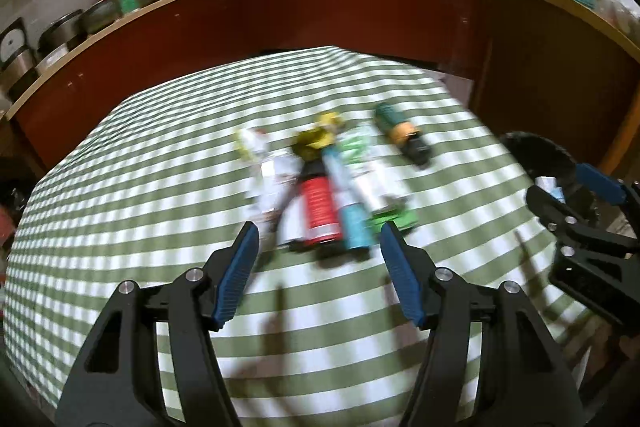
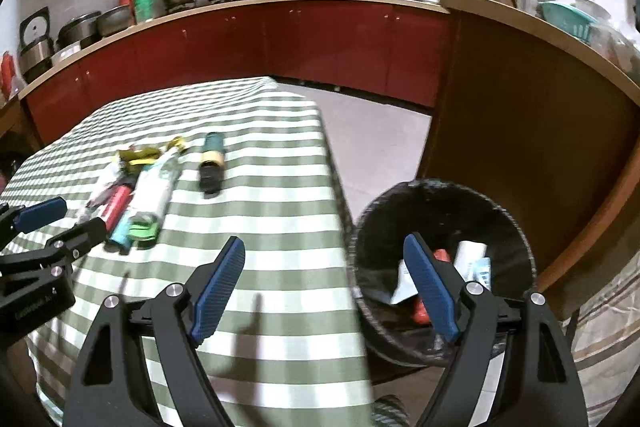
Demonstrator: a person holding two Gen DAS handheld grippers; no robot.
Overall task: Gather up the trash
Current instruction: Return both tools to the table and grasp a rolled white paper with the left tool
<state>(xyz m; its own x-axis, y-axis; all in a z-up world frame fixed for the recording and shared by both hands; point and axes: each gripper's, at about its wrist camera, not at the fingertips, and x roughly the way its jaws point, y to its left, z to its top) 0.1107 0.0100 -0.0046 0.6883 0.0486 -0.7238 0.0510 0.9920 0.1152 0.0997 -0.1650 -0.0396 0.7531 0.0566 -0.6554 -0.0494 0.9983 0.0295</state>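
A cluster of trash lies on the green-and-white checked table (image 1: 120,195): a red can (image 1: 318,209), a teal tube (image 1: 352,215), a clear bottle with a green cap (image 1: 380,195), white wrappers (image 1: 266,175), a yellow wrapper (image 1: 320,137), and apart from them a dark green bottle (image 1: 402,133). My left gripper (image 1: 318,239) is open and empty, just short of the cluster. My right gripper (image 2: 324,257) is open and empty over the table's right edge, beside a black trash bin (image 2: 440,211) holding several white and red items. The cluster (image 2: 136,195) and green bottle (image 2: 211,157) show left in the right wrist view.
A red kitchen counter (image 2: 280,35) with pots, bottles and a sink runs behind and to the right. Tiled floor (image 2: 380,139) lies between table and counter. The bin (image 1: 536,155) stands off the table's right edge. The right gripper (image 1: 576,199) shows in the left wrist view.
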